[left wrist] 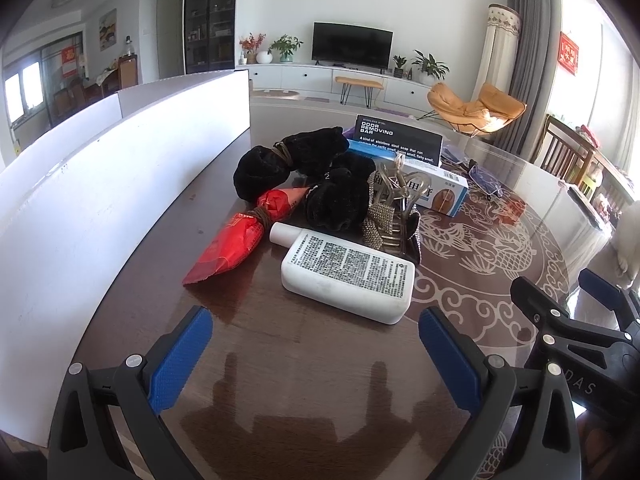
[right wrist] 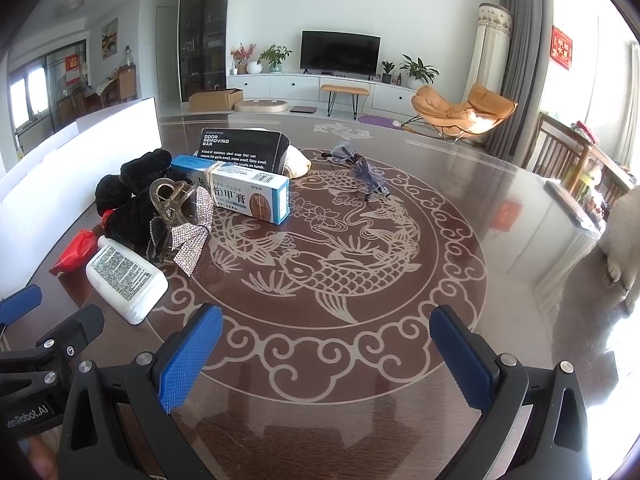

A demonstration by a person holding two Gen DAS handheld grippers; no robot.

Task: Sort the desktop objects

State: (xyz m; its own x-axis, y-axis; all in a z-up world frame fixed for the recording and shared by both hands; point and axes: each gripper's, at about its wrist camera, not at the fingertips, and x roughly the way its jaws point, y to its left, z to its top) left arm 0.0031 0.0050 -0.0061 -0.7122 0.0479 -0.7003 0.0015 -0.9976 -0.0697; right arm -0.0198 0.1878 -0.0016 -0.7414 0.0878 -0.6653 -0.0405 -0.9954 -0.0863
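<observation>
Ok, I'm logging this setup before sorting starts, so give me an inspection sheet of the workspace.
Surface: glossy dark table with a fish pattern.
Job's things: white bottle lying flat, red packet, black scrunchies, rhinestone hair clip, blue-white box, black box, glasses.
Clutter: nothing seen.
Grippers: left gripper and right gripper, jaws open, empty.
Cables: nothing seen.
Surroundings: white board, TV, orange chair.

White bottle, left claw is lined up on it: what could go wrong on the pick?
1. The white bottle lies flat with its cap by the red packet and the rhinestone clip close beside it; a wide close may drag them.
2. The glossy table could let the bottle slide away.
3. The right claw sits close beside the left claw, both open, so they may collide.
</observation>
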